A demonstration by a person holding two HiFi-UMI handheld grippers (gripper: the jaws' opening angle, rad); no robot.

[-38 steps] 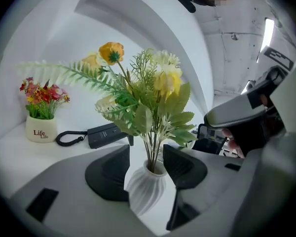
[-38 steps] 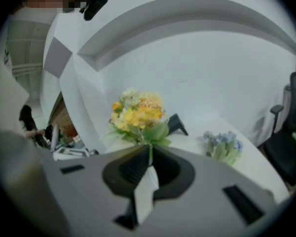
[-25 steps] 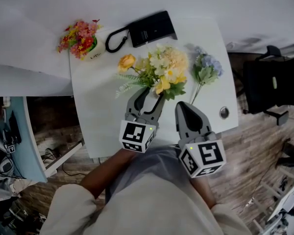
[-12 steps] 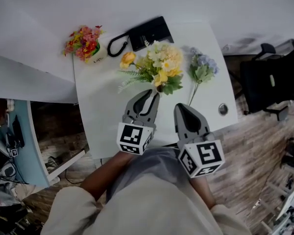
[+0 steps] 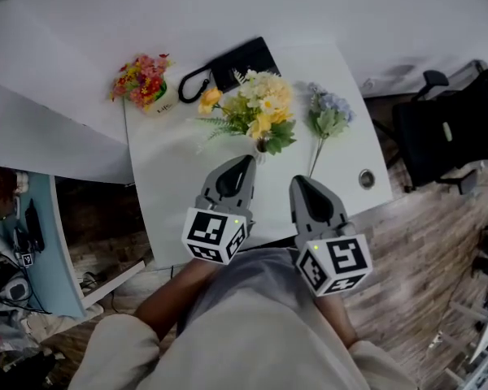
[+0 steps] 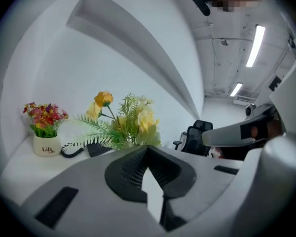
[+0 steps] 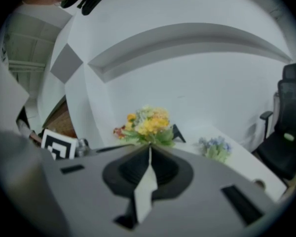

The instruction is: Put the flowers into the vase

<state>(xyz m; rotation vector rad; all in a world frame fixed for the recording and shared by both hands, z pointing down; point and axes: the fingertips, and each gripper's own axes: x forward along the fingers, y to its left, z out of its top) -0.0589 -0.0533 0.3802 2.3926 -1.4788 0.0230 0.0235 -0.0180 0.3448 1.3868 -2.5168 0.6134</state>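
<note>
Jaws of left gripper (image 5: 248, 161) just closed together, empty; right gripper (image 5: 296, 180) clamped on nothing. Both side by side over table (image 5: 171, 193) edge, pointing slightly downward toward upright yellow bouquet (image 5: 256, 112); blue flowers (image 5: 327, 114) lying beside it.

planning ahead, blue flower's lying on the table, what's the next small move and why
Probably open the right hand-held gripper and ease it toward the stem of the blue flower: that flower lies flat on the table beside the upright yellow bouquet, and this gripper, shut and empty, is the nearer one.
</note>
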